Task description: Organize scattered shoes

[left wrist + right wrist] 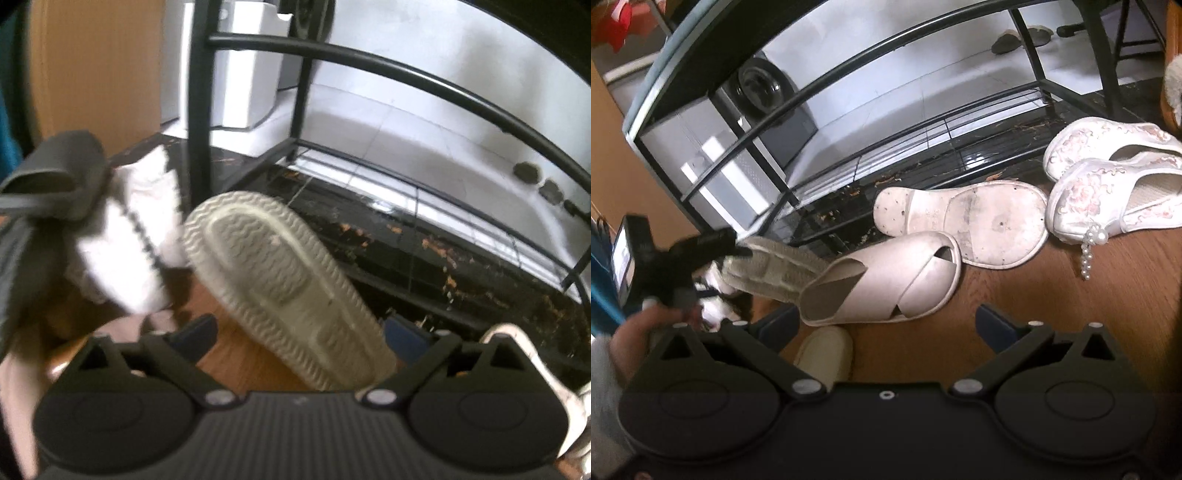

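In the left wrist view a grey-white shoe (273, 280) shows its wavy tread to the camera, its heel end between my left gripper's (299, 328) jaws. The right finger (402, 328) is at the shoe's edge, while wood floor shows beside the left finger (195, 328), so the gripper is open. The right wrist view shows the left gripper (701, 254) at that shoe (772, 266), blurred. My right gripper (886, 326) hangs open above the floor, just short of a white cross-strap slipper (886, 280). Its mate (964, 221) lies sole up. Two floral embroidered slippers (1108, 184) sit to the right.
A black metal shoe rack (923, 110) stands behind the shoes, its bottom wire shelf (424, 206) bare. A white cloth (136, 240) and a grey slipper (55, 177) lie left of the held-between shoe. A cream shoe toe (823, 350) pokes out under my right gripper. A hand (628, 343) grips the left tool.
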`<state>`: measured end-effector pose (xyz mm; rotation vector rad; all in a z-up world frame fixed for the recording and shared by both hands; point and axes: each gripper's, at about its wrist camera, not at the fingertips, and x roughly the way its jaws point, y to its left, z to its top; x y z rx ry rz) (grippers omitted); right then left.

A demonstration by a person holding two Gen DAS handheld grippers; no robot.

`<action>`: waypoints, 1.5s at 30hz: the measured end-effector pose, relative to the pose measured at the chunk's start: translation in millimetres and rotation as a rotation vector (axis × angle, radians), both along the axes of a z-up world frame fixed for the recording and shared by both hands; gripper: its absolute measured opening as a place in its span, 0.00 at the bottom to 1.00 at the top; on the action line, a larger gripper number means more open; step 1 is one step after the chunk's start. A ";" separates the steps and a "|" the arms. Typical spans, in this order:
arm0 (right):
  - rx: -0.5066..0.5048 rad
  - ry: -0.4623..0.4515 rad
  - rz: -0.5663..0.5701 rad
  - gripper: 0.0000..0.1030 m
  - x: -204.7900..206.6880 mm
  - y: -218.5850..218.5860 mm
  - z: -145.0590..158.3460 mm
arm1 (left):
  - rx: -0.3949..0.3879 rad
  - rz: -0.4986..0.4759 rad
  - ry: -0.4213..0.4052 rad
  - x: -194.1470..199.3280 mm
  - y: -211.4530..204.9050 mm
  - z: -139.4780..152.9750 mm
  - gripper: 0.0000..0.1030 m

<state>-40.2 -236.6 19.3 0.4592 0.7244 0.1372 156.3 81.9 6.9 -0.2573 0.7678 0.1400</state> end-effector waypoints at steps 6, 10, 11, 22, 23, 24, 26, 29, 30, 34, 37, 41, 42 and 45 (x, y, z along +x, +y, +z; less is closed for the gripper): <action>-0.052 0.064 0.004 1.00 7.5 9.2 -8.4 | -0.033 0.061 0.025 22.4 15.6 -21.4 0.93; -0.063 0.090 0.016 1.00 12.9 17.5 -11.1 | -0.073 0.067 0.042 33.8 23.4 -29.5 0.94; -0.068 0.088 0.022 1.00 13.5 19.3 -10.7 | -0.089 0.075 0.044 35.2 25.4 -30.5 0.94; -0.037 0.102 0.040 1.00 16.2 19.7 -17.7 | -0.288 0.104 0.033 32.3 53.9 -36.9 0.93; -0.035 0.101 0.038 1.00 15.7 18.5 -17.6 | -0.348 0.111 0.057 34.6 61.7 -42.8 0.93; -0.031 0.100 0.034 1.00 14.9 16.1 -17.6 | -0.430 0.127 0.093 37.9 72.6 -51.4 0.93; -0.021 0.103 0.021 1.00 14.2 11.9 -18.2 | -0.496 0.130 0.122 42.5 84.6 -59.7 0.90; -0.003 0.113 0.005 1.00 13.9 7.6 -21.4 | -0.440 0.116 0.119 48.3 88.7 -59.1 0.87; -0.002 0.118 0.004 1.00 14.1 7.3 -22.5 | -0.414 0.112 0.114 50.3 86.7 -57.7 0.87; -0.001 0.133 0.005 1.00 15.5 8.4 -26.0 | -0.352 0.093 0.152 59.3 67.5 -60.2 0.83; -0.006 0.135 0.013 1.00 15.4 9.6 -26.2 | -0.338 0.100 0.152 60.8 64.3 -64.5 0.81; -0.007 0.130 0.008 1.00 14.7 8.2 -25.4 | -0.329 0.098 0.115 52.1 64.9 -62.3 0.71; -0.002 0.129 0.005 1.00 14.3 7.4 -25.1 | -0.324 0.098 0.111 49.1 64.8 -59.7 0.67; 0.013 0.122 -0.002 1.00 12.1 5.1 -23.6 | -0.284 0.084 0.095 42.5 62.6 -51.1 0.57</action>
